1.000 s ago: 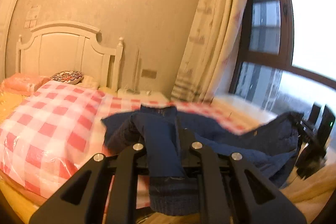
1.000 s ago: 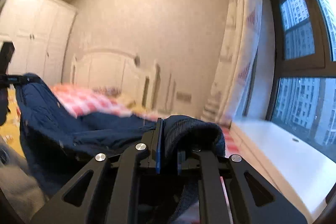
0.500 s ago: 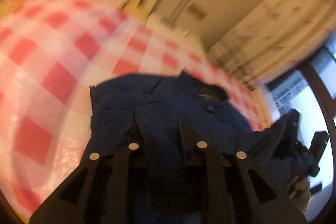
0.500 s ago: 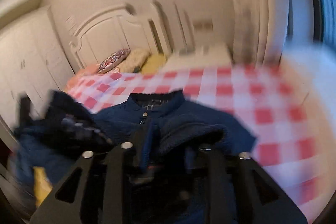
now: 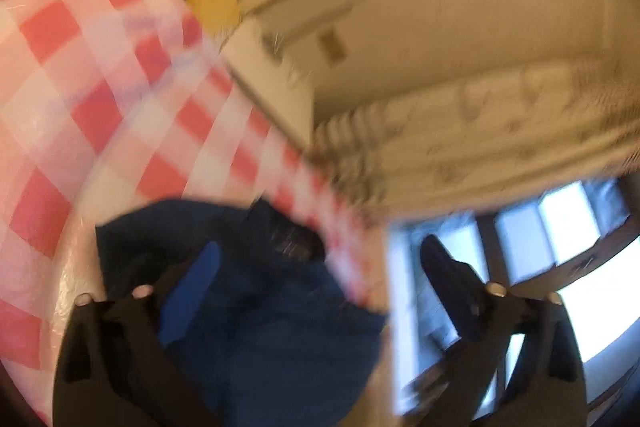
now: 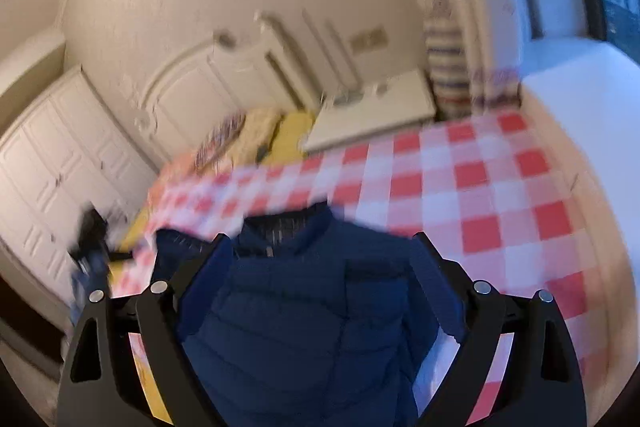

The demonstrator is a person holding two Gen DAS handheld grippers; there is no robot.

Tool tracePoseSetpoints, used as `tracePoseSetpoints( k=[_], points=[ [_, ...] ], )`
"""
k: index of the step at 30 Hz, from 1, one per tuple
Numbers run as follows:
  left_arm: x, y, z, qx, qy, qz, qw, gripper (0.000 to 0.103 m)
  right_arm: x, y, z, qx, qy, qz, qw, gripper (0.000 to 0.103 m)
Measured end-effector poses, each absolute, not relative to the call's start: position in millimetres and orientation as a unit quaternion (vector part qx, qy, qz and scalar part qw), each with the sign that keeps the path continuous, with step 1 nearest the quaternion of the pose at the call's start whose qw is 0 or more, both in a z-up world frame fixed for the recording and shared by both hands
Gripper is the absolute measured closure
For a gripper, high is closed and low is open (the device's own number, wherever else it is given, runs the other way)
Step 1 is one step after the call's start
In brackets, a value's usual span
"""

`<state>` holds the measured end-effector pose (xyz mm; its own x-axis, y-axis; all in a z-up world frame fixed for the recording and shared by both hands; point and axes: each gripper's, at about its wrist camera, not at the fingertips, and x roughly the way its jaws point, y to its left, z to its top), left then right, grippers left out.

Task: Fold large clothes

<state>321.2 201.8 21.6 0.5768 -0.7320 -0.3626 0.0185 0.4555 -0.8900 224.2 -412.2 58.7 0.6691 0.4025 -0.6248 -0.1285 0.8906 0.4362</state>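
My right gripper (image 6: 320,251) and left gripper (image 5: 320,259): 2 sets of jaws opening, both wide now, pads off the cloth. 1 navy quilted puffer jacket (image 6: 304,307) lies btwn each pair, collar away from me, on the red-and-white checked bed cover (image 6: 480,179). 1 white headboard (image 6: 224,83) behind, blurry.

Jacket (image 6: 304,307) — one, large, dark navy, quilted in horizontal channels, with a stand-up collar and dark lining visible at the neck. Lies on the bed's red-and-white checked cover (image 6: 480,187), front up, collar toward the headboard, body spread roughly flat — edges blurred, sleeves not clearly distinguishable.
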Motion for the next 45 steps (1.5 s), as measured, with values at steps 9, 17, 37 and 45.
tracePoseSetpoints(
  k=[9, 17, 37, 45],
  points=[
    [311, 152, -10, -0.242, 0.448, -0.215, 0.833, 0.003, 240, -400, -36, 0.205, 0.408, 0.179, 0.871, 0.016],
    [312, 114, -58, -0.152, 0.471, -0.222, 0.840, 0.004, 233, -419, -50, 0.278, 0.374, 0.235, 0.853, 0.016],
    [242, 119, -38, -0.044, 0.370, -0.157, 0.915, 0.083, 163, -372, -1, 0.116, 0.283, 0.216, 0.927, 0.071],
    [279, 144, -69, -0.134, 0.419, -0.143, 0.886, 0.038, 223, -404, -53, 0.199, 0.373, 0.266, 0.867, 0.007]
  ],
)
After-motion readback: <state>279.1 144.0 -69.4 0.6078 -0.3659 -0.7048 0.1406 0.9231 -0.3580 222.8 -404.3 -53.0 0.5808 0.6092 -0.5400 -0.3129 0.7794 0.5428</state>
